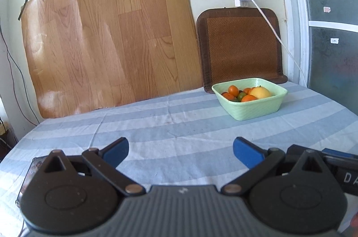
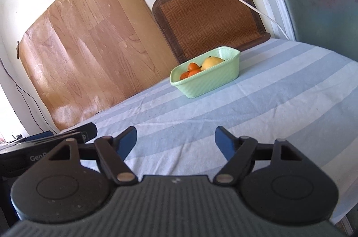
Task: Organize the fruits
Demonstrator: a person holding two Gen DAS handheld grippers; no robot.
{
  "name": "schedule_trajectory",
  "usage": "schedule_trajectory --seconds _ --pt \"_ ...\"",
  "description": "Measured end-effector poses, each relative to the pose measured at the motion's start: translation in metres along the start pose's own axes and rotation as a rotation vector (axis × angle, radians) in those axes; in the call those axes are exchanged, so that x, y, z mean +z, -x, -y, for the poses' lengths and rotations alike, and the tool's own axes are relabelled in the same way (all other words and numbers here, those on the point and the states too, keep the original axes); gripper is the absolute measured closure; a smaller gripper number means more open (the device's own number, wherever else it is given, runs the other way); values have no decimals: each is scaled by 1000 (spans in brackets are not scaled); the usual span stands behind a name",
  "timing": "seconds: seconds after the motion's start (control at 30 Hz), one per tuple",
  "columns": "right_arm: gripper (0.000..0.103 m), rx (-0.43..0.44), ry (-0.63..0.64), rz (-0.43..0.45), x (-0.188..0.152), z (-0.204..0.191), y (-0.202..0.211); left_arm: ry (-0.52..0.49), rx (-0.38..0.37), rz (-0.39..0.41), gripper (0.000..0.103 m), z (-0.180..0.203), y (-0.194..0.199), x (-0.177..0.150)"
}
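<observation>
On the striped blue-white tablecloth (image 1: 156,125), far side: pale green ribbed plastic basket (image 1: 252,111) with small orange fruits (image 1: 232,89) and one yellow fruit (image 1: 260,92) | ahead-right of my left gripper (image 1: 180,150), ahead of right gripper (image 2: 175,140) | both jaws spread, empty | neither clearly nearer, I judge.

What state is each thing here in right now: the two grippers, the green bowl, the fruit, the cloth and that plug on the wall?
Left gripper: open, holding nothing, above the cloth.
Right gripper: open, holding nothing.
Green bowl: upright on the table, holding fruit.
Yellow fruit: in the bowl, on top.
Small orange fruits: in the bowl.
Striped cloth: spread over the table, slightly creased.
White cable: plugged into the wall strip.
</observation>
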State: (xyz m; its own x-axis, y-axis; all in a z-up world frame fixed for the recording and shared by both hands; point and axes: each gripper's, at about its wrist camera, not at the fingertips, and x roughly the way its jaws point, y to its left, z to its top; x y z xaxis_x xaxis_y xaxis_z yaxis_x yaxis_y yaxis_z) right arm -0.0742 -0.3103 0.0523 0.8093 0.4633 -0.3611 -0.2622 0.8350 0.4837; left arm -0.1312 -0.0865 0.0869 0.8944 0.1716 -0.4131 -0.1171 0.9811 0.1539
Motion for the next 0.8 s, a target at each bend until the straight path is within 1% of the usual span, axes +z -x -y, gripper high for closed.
schedule_trajectory --seconds 0.17,0.33,0.53,0.6,0.7,0.8 --pt "23 7 -2 19 -1 1 8 -6 12 9 0 3 8 -1" --pt "22 2 -9 24 0 4 7 -17 7 -6 0 5 4 -1" --pt "22 -18 -6 19 -1 9 2 -15 -49 -53 0 5 -10 -4" --pt "22 -29 -6 17 -1 11 -1 -12 -68 -56 0 6 -16 -5" --pt "22 -52 12 32 -1 12 -3 -3 -93 -64 0 7 -25 -5" --pt "20 -76 24 42 -2 14 -7 -3 -113 -88 0 9 -37 -6"
